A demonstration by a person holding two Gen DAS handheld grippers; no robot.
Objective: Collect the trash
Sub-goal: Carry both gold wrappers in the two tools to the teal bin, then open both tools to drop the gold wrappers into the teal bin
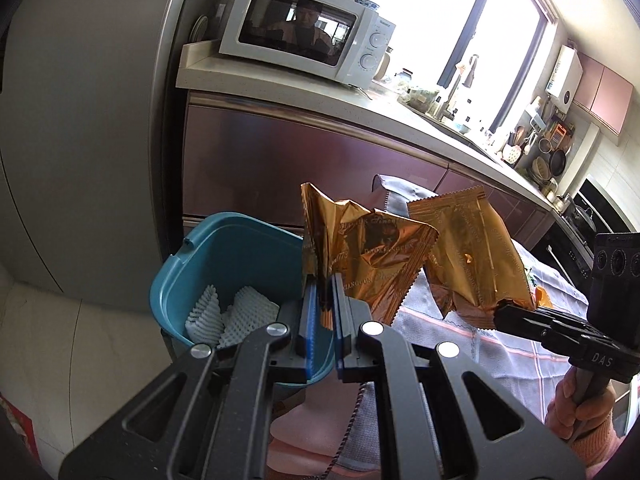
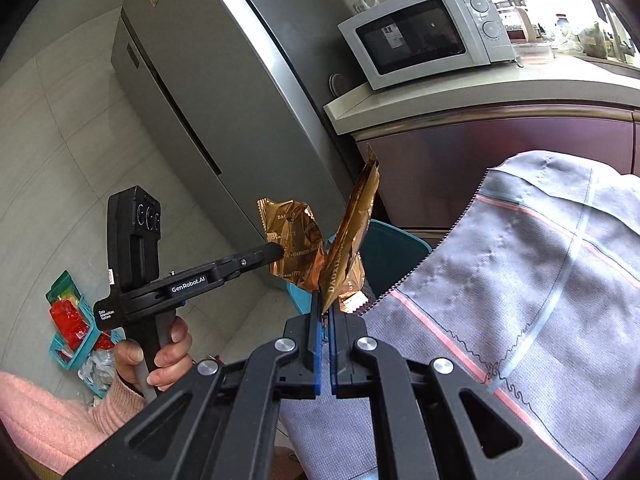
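My left gripper (image 1: pixel 324 294) is shut on a crumpled gold wrapper (image 1: pixel 368 256), held just right of a teal bin's (image 1: pixel 224 256) rim. White foam nets (image 1: pixel 232 312) lie in the bin. My right gripper (image 1: pixel 498 314) comes in from the right, shut on a second gold wrapper (image 1: pixel 472 248) over the cloth-covered table. In the right wrist view my right gripper (image 2: pixel 325 310) pinches its gold wrapper (image 2: pixel 352 232) edge-on. The left gripper (image 2: pixel 278 252) holds the other wrapper (image 2: pixel 296 240) beside it, and the teal bin (image 2: pixel 396 248) shows behind both.
A grey checked cloth (image 2: pixel 540 280) covers the table at right. A steel fridge (image 2: pixel 192 100) stands left of a counter (image 1: pixel 280 92) bearing a white microwave (image 1: pixel 304 28). A teal basket (image 2: pixel 72 320) of red packets sits on the tiled floor.
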